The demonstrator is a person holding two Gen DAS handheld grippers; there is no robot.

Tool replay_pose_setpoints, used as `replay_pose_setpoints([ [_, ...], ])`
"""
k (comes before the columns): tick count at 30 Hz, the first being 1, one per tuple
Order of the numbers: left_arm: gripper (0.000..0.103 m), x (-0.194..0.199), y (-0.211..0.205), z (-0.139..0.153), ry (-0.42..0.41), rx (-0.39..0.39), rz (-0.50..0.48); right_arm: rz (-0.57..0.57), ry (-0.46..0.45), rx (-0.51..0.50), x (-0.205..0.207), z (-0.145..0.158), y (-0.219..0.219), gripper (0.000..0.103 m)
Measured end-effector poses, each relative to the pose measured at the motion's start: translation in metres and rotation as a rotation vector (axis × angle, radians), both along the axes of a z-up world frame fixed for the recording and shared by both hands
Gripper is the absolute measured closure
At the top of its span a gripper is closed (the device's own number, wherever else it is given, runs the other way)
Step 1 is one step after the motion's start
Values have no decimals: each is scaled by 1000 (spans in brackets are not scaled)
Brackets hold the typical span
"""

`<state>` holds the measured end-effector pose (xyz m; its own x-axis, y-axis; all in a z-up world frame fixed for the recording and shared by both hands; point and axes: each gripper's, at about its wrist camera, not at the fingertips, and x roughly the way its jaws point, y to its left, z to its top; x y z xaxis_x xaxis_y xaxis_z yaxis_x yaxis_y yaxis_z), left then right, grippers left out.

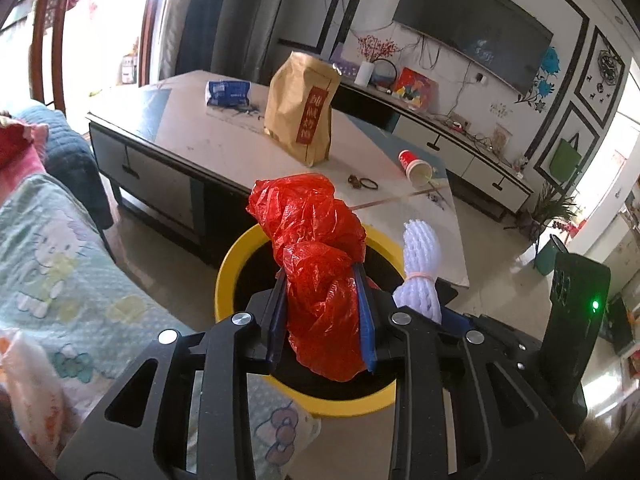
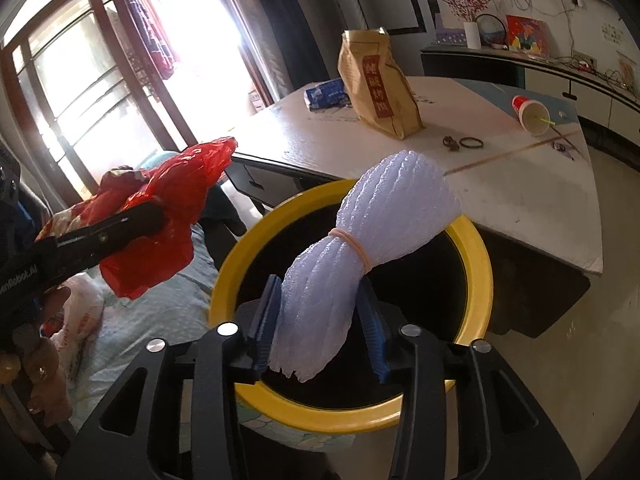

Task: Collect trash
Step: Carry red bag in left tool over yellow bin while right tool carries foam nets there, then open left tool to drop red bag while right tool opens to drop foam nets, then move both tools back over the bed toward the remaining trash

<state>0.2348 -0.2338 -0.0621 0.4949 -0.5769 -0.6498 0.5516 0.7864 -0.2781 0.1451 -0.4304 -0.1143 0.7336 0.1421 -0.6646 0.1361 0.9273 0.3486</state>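
My left gripper (image 1: 322, 280) is shut on a crumpled red plastic bag (image 1: 316, 240), held above the yellow-rimmed bin (image 1: 226, 268) with a black inside. In the right wrist view the same red plastic bag (image 2: 160, 224) hangs left of the bin (image 2: 478, 264). My right gripper (image 2: 318, 292) is shut on a white foam net bundle (image 2: 360, 240) tied with a rubber band, over the bin's opening. That foam bundle (image 1: 420, 268) shows at the right of the left wrist view.
A low table (image 1: 208, 132) behind the bin carries a brown paper bag (image 1: 304, 108), a blue packet (image 1: 228, 92), a tipped red paper cup (image 1: 414, 164) and small rings (image 1: 362, 182). A sofa with a printed blanket (image 1: 60, 264) lies left. A TV cabinet (image 1: 460, 140) stands beyond.
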Motion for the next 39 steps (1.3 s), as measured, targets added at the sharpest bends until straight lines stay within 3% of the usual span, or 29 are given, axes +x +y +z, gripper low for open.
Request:
replay_pose_setpoints([
  [2, 72, 4, -4, -2, 11, -3, -2, -9, 7, 0, 1, -4, -3, 48],
  [5, 41, 6, -6, -3, 10, -21, 0, -9, 12, -7, 2, -7, -5, 45],
  [7, 30, 6, -4, -2, 3, -27, 9, -13, 12, 1, 1, -8, -5, 45],
  [13, 16, -2, 17, 4, -22, -53, 65, -11, -28, -10, -5, 3, 0, 39],
  [29, 11, -37, 97, 45, -155, -100, 239, 82, -151, -25, -25, 55, 49, 31],
  [39, 11, -59, 146, 49, -208, -95, 350, 174, -185, -38, -33, 72, 95, 29],
])
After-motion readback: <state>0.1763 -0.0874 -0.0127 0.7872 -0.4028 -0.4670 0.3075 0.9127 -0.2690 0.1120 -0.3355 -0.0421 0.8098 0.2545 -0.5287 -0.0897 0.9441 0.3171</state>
